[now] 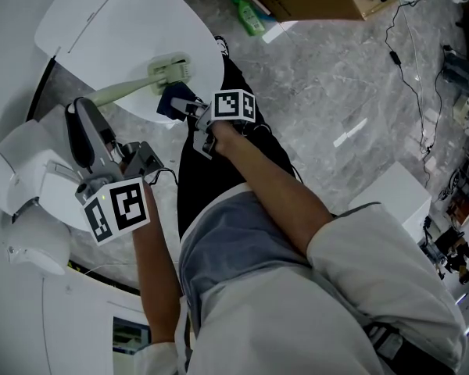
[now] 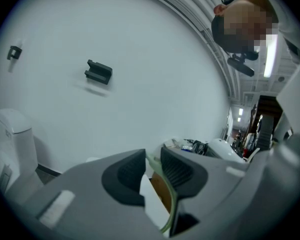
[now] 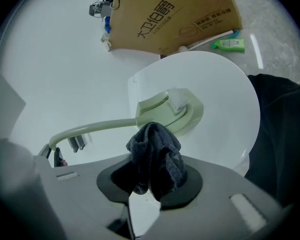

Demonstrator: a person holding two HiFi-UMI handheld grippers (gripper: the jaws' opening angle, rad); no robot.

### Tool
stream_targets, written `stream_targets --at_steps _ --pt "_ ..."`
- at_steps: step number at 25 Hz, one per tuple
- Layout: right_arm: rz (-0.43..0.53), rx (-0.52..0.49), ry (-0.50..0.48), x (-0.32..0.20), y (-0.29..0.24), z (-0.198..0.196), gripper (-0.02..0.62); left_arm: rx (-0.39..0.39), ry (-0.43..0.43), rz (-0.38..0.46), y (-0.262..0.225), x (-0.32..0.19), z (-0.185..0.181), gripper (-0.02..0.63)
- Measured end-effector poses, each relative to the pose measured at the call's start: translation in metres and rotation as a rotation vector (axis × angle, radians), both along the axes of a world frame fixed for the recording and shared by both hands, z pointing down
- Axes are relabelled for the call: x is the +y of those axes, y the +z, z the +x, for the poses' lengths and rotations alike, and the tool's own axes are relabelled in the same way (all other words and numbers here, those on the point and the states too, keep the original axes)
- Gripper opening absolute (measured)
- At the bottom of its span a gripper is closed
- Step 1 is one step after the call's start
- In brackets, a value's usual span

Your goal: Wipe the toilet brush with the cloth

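Pale-green toilet brush reaches over the toilet lid, upper left, its handle pinched by the left gripper. The right gripper clamps the dark cloth near the head. Wiping looks ready to begin; next, press the cloth onto the brush.

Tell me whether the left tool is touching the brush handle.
Touching. The left gripper view shows the left tool closed on the pale green brush handle.

Left gripper and right gripper: grey shells, black-padded fingers, black-and-white marker cubes. Person: white short sleeves, black trousers.
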State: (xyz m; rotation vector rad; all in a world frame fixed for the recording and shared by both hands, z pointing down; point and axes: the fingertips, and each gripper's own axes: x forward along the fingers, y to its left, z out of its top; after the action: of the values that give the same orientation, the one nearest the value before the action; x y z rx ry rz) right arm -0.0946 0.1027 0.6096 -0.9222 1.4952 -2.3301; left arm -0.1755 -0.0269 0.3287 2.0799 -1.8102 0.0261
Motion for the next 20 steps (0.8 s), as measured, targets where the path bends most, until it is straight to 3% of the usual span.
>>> stream_targets --at_steps 10,14,20 --pt "-0.093 -0.143 0.179 -0.003 0.005 0.009 0.091 -0.001 0.009 0.005 0.001 0.0 -0.001 0.0" --pt "-0.171 -0.211 0.25 0.0 0.01 0.011 0.092 0.007 0.013 -0.001 0.002 -0.001 0.0 0.0" --pt "-0.253 -0.382 0.358 -0.003 0.012 0.014 0.092 0.008 0.014 -0.003 0.002 -0.004 -0.001 0.0"
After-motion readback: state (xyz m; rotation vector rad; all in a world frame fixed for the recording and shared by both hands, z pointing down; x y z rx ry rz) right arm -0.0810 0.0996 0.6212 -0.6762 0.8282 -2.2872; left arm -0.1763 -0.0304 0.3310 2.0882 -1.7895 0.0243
